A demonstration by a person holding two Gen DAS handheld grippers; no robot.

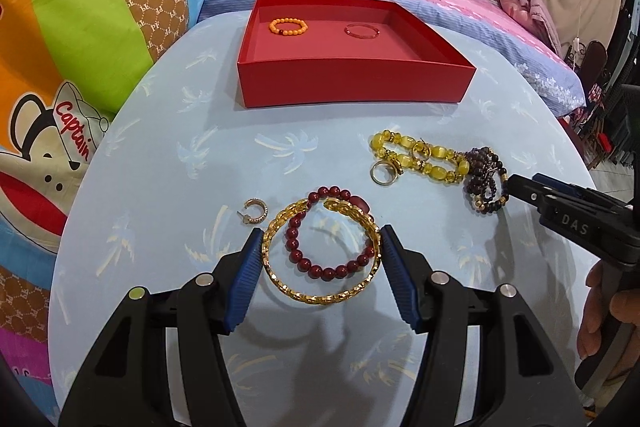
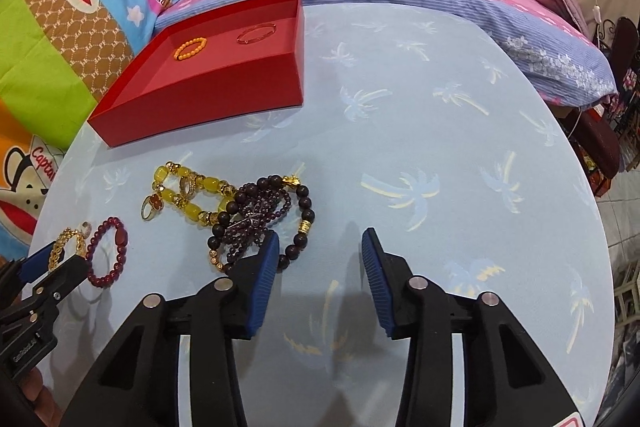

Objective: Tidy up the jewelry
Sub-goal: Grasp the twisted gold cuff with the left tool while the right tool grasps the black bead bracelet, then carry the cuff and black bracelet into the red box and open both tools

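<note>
Done: orange bead bracelet (image 1: 287, 26) and thin red bangle (image 1: 362, 31) in red box (image 1: 352, 83) | Left: gold bangle (image 1: 320, 259), dark red beads (image 1: 326, 235), yellow bracelet (image 1: 416, 155), rings on worktop (image 1: 160, 155) | Left hand-held gripper (image 1: 320, 239) wide, straddled bangle | Right hand-held gripper (image 2: 320, 247) wide, empty

The left gripper (image 1: 322, 259) sits low over the table with its jaws spread wide, blue ribbed pads (image 1: 245, 281) angled outward in a V, nothing pinched between them. The right gripper (image 2: 320, 281) is the same deal: jaws wide apart, pads (image 2: 380, 287) facing each other across bare gap. From the left wrist view the right one comes in from the side, a bit of the person's hand (image 1: 600, 315) wrapped round its handle.
</note>
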